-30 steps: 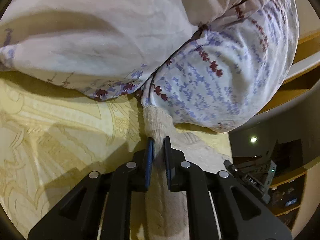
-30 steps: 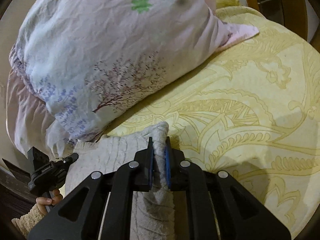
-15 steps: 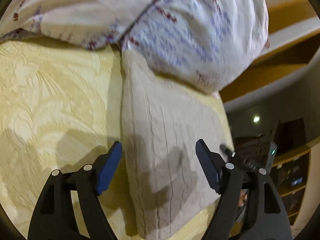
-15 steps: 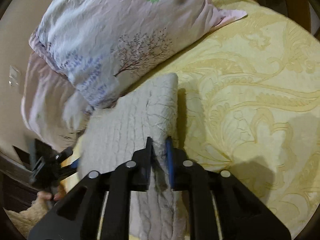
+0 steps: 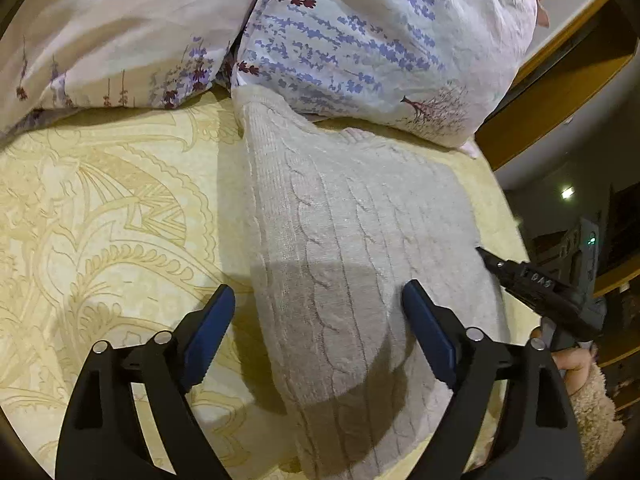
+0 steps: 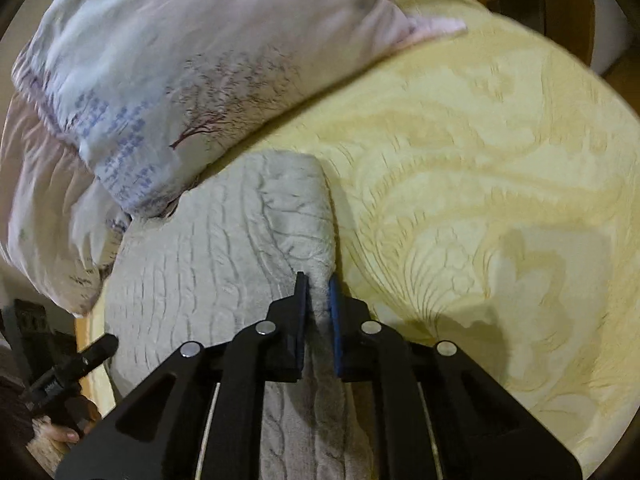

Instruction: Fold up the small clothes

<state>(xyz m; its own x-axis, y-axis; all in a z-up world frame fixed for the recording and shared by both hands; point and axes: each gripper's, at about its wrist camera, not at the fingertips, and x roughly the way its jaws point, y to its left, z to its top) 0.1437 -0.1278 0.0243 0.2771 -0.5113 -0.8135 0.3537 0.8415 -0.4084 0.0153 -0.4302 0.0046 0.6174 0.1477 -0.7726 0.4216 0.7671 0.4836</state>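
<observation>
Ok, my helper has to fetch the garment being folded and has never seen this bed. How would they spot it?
On the yellow patterned bedspread, look just below the floral pillows. The cream cable-knit garment lies there, its far end touching them. It is the only thick, ribbed knit, unlike the smooth printed pillows.

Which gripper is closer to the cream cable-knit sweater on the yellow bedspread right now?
Right. The right gripper is clamped on the cream cable-knit sweater at its folded edge, while the left gripper, jaws just opened, hangs above it, pads clear of the knit.
</observation>
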